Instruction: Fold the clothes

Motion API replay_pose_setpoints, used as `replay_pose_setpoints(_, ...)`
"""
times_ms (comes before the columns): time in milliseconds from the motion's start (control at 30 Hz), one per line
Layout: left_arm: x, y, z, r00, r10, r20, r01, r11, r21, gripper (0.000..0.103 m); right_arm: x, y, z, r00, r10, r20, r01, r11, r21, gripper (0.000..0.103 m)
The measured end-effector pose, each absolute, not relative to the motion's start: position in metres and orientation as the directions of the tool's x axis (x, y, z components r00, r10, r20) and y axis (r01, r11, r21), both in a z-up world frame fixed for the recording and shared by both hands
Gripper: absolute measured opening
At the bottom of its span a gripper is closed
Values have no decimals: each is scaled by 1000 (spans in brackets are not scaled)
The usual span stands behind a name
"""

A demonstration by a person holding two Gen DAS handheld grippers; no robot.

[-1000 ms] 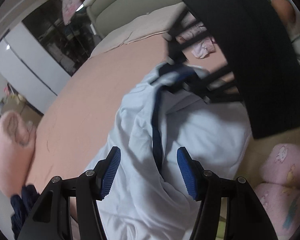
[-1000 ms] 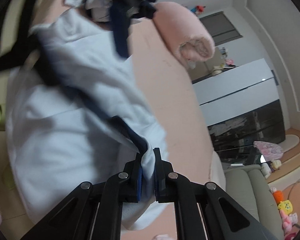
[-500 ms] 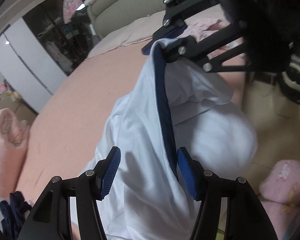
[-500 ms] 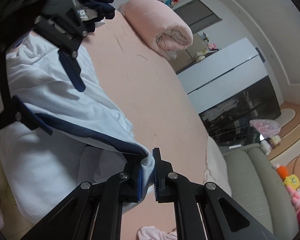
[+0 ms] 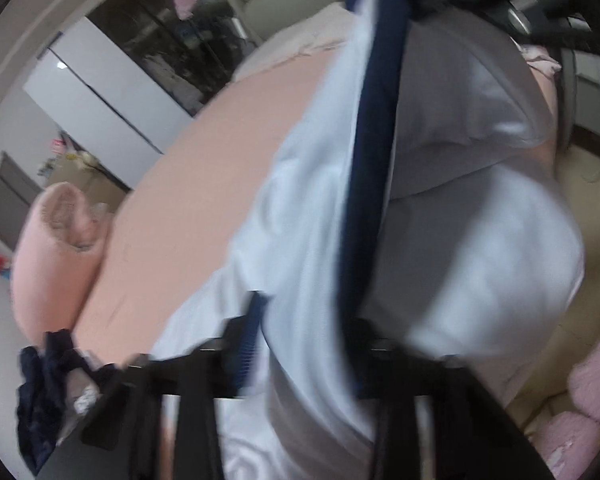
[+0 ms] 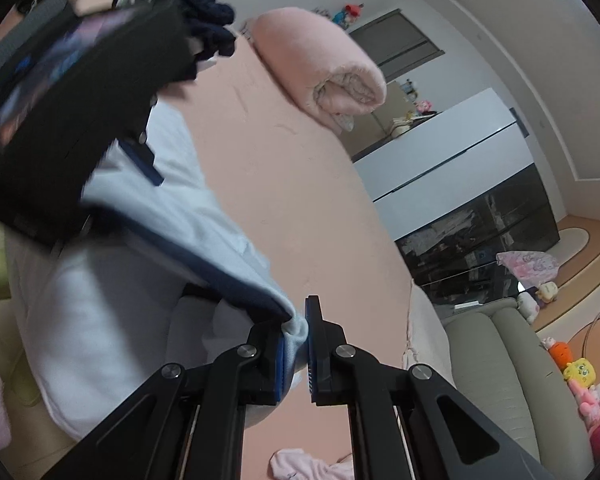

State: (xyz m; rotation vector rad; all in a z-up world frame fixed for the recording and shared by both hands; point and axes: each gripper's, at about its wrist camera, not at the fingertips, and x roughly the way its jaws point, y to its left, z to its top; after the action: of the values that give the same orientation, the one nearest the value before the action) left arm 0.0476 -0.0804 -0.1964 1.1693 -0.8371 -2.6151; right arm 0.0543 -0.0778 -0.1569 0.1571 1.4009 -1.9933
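- My right claw is pinching a corner of the pale blue garment; the cloth sits bunched between the blue pads, which stand a little apart around it.
- My left claw is blurred, with cloth draped over it between the fingers; I cannot tell whether it is clamped or spread.
- The garment, with its navy trim, is stretched between the two claws and hangs over the near edge of the bed.
- The far end of that trim runs up to the other claw at the top edge of the left wrist view.
- Farther along the bed's pink sheet lies a heap of dark navy clothes.
- Beyond it rests a rolled pink blanket.
- At the far wall stands a white cabinet.
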Motion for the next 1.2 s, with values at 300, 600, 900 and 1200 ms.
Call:
replay_pose_setpoints(300, 59, -102, -188, -666, -245, -705, -127, -893, 431, 8, 79, -67, -176, -607, -462, -647, 757, -86, -648, 5)
replay_pose_setpoints(600, 71, -97, -194, -639, -230, -734, -169, -889, 426, 7, 95, -58, -192, -568, -419, -708, 792, -43, -609, 5)
replay_pose_setpoints(900, 74, -102, -185, -626, -160, -763, -145, -938, 315, 9, 98, -51, -200, -525, -398, -753, 830, -41, -557, 7)
replay_pose_setpoints(1200, 109, -78, -150, -732, -244, -636, -13, -928, 372, 96, 112, -41, -177, -664, -494, -561, 686, -104, -720, 80)
